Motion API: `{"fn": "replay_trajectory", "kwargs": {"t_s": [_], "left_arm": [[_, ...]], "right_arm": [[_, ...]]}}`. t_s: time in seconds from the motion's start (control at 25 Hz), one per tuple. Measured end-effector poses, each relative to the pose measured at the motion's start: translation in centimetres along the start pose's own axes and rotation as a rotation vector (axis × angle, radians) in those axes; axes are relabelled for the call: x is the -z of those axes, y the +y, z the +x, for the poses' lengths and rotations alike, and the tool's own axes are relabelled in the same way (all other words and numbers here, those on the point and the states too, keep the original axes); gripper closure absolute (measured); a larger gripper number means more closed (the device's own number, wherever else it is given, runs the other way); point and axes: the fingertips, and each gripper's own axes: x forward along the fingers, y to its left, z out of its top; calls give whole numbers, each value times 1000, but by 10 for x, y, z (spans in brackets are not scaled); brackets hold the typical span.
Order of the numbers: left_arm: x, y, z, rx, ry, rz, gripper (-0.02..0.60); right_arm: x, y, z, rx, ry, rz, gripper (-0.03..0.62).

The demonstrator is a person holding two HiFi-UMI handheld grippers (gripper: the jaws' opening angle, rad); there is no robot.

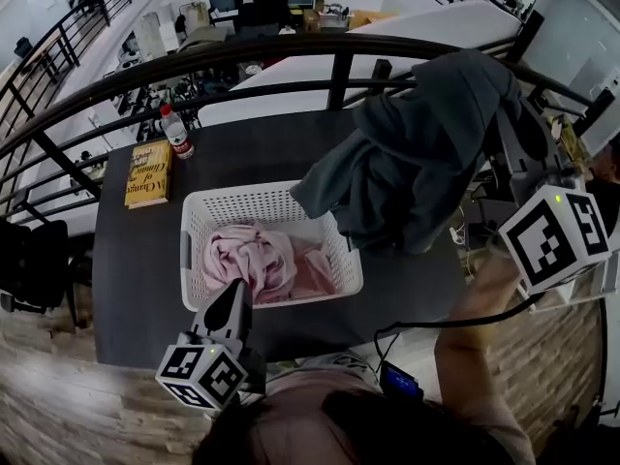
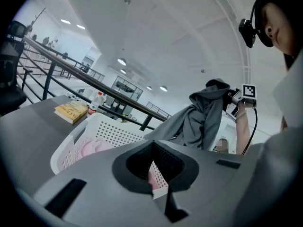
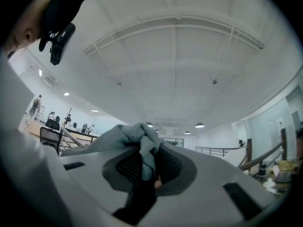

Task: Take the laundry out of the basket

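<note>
Grey garment point(image 1: 426, 153) aloft, pink laundry point(image 1: 254, 258) in basket point(image 1: 254, 203)

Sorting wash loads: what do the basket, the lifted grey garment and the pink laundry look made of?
Basket: white moulded plastic, perforated walls. Grey garment: thick matte knit, possibly fleece, heavy folds. Pink laundry: soft thin fabric, finely crumpled; fibre unclear.

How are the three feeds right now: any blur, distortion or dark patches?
Head view: sharp, wide-angle bending towards the edges, grey garment crisp. Left gripper view: fisheye, black corners, basket clear. Right gripper view: fisheye, bright ceiling, dark corners, garment in the jaws in focus.
</note>
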Motion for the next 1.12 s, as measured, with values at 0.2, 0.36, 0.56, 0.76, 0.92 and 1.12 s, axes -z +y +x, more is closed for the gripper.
{"fn": "replay_trajectory", "kwargs": {"t_s": [0.2, 0.36, 0.56, 0.76, 0.92, 1.12], "left_arm": [[5, -17, 12, 38, 20, 16, 583], [6, -22, 21, 69, 48, 27, 583], [9, -26, 34, 116, 76, 46, 583], [14, -46, 40, 142, 103, 59, 583], [17, -56, 46, 159, 126, 67, 583], [23, -62, 56, 186, 145, 78, 583]], "right_arm": [[-9, -32, -20, 76, -22, -25, 528], [-17, -48, -32, 131, -46, -38, 528], [-19, -63, -41, 188, -48, -67, 528], [-11, -93, -66, 274, -3, -84, 528], [2, -114, -82, 335, 47, -84, 528], [35, -125, -89, 351, 136, -78, 528]]}}
